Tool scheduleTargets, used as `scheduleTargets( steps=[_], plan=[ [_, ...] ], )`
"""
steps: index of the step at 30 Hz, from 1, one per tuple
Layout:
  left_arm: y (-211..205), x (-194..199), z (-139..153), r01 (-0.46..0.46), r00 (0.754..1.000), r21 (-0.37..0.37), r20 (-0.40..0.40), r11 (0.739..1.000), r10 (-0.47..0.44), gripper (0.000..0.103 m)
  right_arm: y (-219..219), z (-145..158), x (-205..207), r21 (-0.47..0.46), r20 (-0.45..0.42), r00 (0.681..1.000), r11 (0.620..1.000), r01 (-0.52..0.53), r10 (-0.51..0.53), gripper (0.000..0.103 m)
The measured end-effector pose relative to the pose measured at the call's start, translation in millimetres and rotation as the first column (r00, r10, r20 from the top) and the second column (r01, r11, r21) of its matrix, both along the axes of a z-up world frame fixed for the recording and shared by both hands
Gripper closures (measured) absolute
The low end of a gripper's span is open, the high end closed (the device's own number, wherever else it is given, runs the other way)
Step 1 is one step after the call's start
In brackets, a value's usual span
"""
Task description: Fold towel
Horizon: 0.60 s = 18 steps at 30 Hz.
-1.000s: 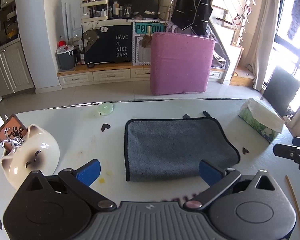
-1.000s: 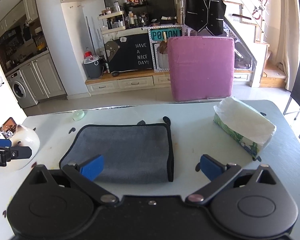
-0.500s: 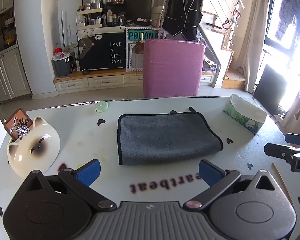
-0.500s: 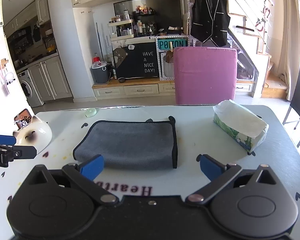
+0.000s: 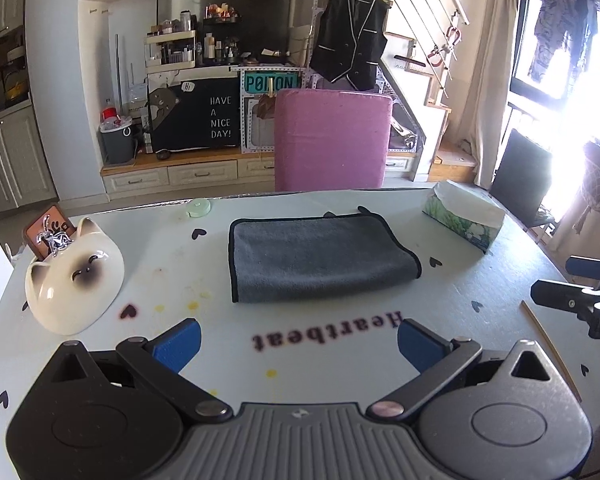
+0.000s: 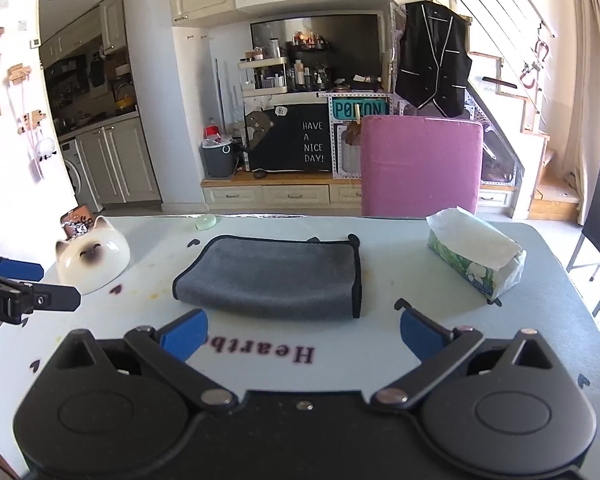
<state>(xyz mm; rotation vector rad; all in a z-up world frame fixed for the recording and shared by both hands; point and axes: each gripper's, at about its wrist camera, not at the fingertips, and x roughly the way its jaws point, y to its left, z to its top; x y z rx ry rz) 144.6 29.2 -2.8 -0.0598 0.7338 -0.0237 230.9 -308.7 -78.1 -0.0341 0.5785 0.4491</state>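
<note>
Only leftward: stick (image 5: 550, 350) beside towel (image 5: 320, 258).

A: Left wrist view: sits behind the left gripper (image 5: 298, 342), low over the near side of the table (image 5: 480, 276), facing across it toward the pink chair (image 5: 332, 140) and far wall.

B: Right wrist view: same set-up behind the right gripper (image 6: 302, 334), same heading, placed further right.

A: Shared: towel (image 5: 320, 258) mid-table, tissue box (image 5: 464, 216), cat bowl (image 5: 74, 272). Each view catches the other gripper at its edge.

B: Confirmed. Towel (image 6: 272, 276) near, just beyond the fingertips (image 6: 184, 334).
</note>
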Motion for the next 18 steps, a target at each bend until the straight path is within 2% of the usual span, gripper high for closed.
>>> scheduleTargets(
  steps=[18],
  plan=[
    [-15, -68, -1, 0.039, 0.998, -0.008, 0.047, 0.999, -0.038, 0.000, -31, 5, -70, 0.057, 0.040, 0.999, 0.998, -0.005, 0.003, 0.000]
  ],
)
